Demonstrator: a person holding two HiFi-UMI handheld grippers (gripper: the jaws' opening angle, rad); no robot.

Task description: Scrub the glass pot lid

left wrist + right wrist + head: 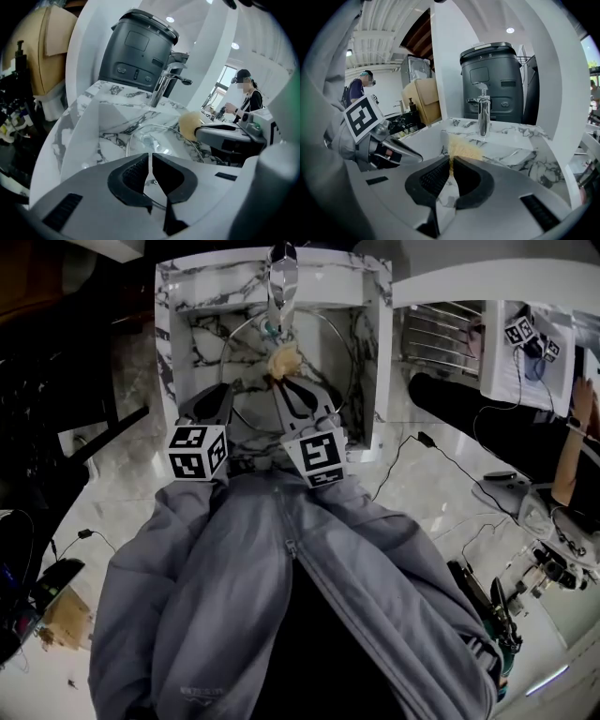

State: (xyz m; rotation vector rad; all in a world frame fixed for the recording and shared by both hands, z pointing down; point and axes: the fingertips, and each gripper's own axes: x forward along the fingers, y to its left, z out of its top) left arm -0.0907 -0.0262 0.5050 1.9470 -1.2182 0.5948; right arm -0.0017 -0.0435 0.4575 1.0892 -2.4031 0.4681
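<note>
Plainly, everything happens in the marble sink (178, 296) at the upper middle of the head view, with the faucet (281, 277) at its top edge. The lid (328, 348) lies inside the basin as a wide glass disc. Its round rim sweeps from left of centre across to the right wall, so it fills most of the basin floor.

Both grippers reach in from the bottom of the frame, so the lid lies ahead of and below each of them. The left gripper (223, 390) comes in at the lid's lower-left edge. In its own view the jaws are closed, and the lid's thin rim (159, 136) runs in between them, so I judge that it is pinching the rim to steady the lid. The right gripper (279, 381) points toward the middle of the lid, and its jaws are clamped on the yellow sponge (284, 360).

The sponge sits over the glass, a little below the faucet and up and to the right of the left gripper's hold. In the left gripper view it shows at the right, over the lid's far rim (190, 125). Whether it already presses on the glass I cannot tell. Scrubbing looks about to begin, and the right gripper, nearer the lid's centre, is the one placed to do it.
</note>
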